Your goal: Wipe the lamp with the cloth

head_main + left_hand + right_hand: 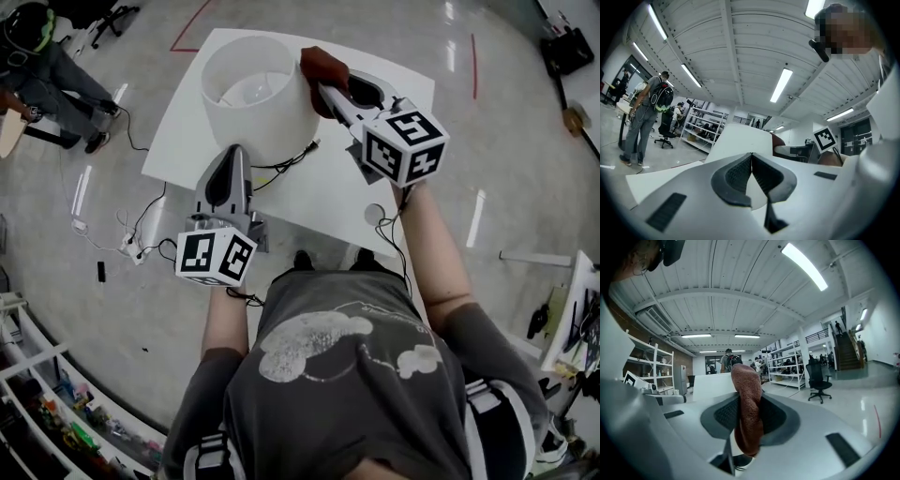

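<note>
Your lamp [251,89] – white drum shade, open top – stands on the far-left part of the white table [398,98]. The red-brown cloth [323,67] sits at the shade's rim on its right side, touching it as far as the head view shows. Your R gripper [323,86] has it: in the right gripper view the jaws are clamped on the cloth, which bulges up past the pads and hangs below them. Your L gripper [234,155] is low at the near side of the shade, tips right by its bottom edge – jaws closed, pad tips meeting, nothing seen between them. A black cable [286,164] trails over the table between the two grippers. Bkgd: a person [52,70] off the table's left corner, plus shelving [787,364] and an office chair [819,378].
</note>
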### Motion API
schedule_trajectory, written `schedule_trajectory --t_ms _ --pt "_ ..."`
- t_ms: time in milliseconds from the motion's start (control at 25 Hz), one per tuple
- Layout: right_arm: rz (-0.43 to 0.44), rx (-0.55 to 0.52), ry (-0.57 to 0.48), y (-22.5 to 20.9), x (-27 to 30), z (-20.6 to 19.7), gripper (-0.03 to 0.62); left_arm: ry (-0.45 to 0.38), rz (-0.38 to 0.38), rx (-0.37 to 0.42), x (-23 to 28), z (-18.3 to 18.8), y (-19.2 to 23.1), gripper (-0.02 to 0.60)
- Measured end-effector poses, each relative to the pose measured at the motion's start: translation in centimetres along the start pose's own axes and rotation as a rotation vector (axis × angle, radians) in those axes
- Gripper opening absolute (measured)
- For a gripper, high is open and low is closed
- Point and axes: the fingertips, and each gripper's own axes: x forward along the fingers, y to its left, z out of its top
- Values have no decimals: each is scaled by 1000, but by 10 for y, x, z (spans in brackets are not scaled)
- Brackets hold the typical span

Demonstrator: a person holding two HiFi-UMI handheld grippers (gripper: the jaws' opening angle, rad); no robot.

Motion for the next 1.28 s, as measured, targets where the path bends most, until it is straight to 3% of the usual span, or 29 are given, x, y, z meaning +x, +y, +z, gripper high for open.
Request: schedule_trajectory --t_ms 160,440,880,1080,1280 --pt "83 19 24 -2 8 -17 97 -13 81 29 -1 -1 -2 8" --pt "220 18 80 -10 -8 -37 97 -25 206 69 -16 -12 -41 8" --pt "304 21 214 -23 -36 -115 97 -75 378 73 -58 -41 -82 8" --pt "332 4 201 -34 -50 -103 97 -87 422 66 -64 -50 -95 8" --pt "308 22 111 -36 -44 -60 97 -86 390 78 -60 -42 -96 8"
